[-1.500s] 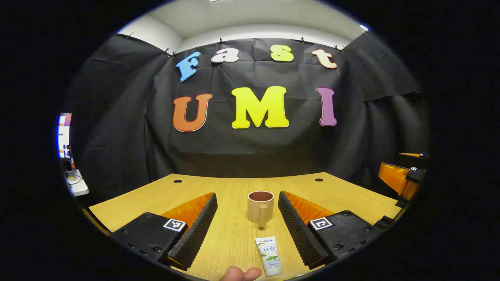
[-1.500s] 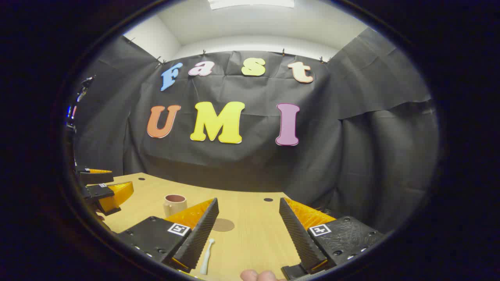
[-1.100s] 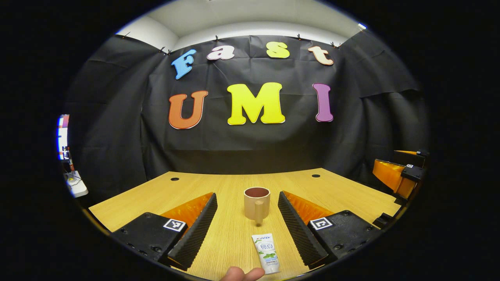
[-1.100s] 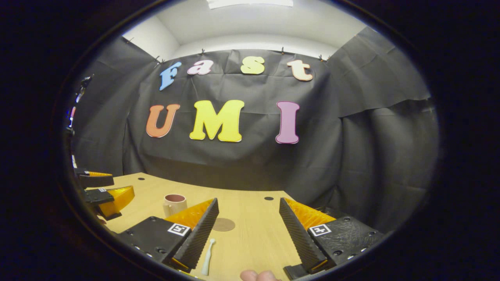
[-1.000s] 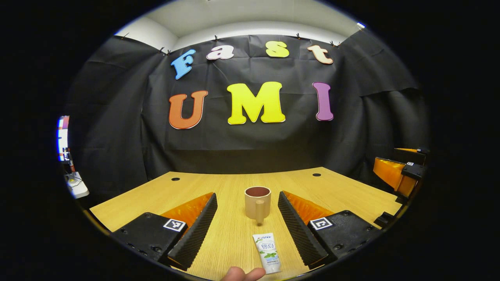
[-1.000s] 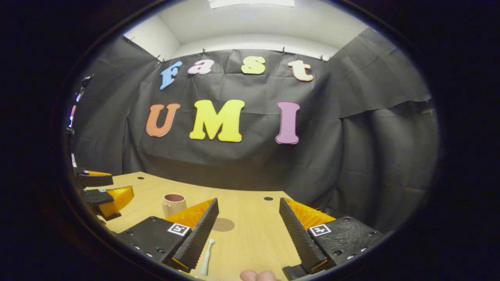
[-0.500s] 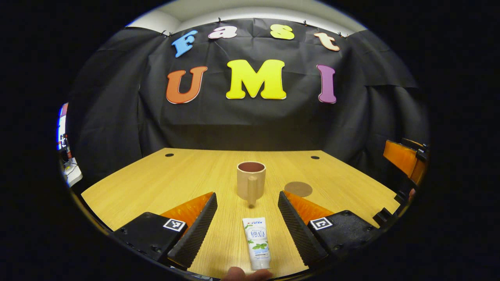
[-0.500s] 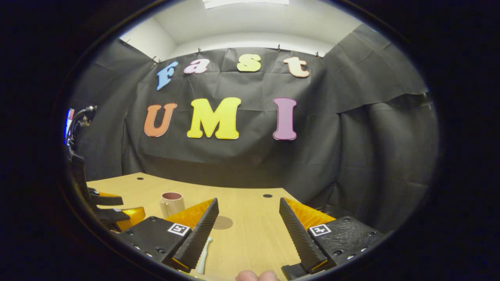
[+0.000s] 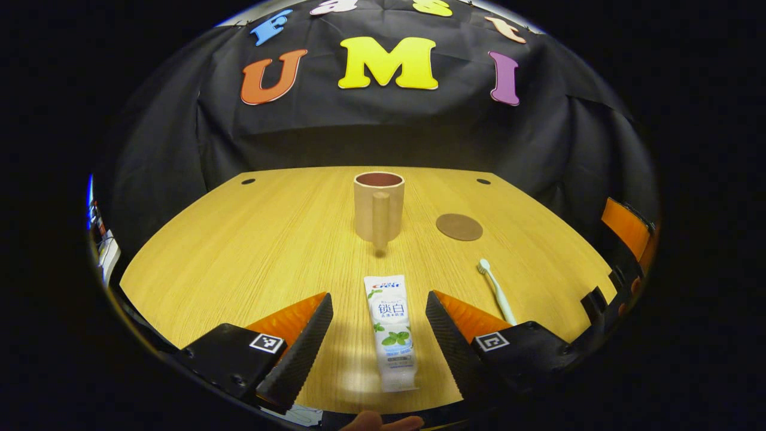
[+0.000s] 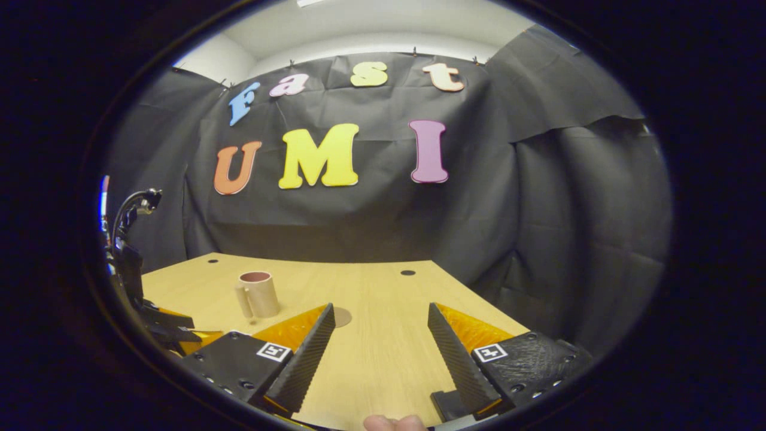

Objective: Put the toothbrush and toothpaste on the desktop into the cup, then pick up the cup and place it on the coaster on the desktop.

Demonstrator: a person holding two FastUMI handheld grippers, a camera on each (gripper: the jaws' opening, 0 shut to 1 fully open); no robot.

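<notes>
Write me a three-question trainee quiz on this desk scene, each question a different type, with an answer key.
1. True or false: in the left gripper view, the toothpaste lies flat on the desktop between the open fingers of the left gripper.
2. Multiple choice: in the left gripper view, the coaster lies A) under the cup, B) to the right of the cup, apart from it, C) on top of the toothbrush.
3. Fill in: in the right gripper view, the right gripper is open and holds ____.

Key: 1 true; 2 B; 3 nothing.
</notes>
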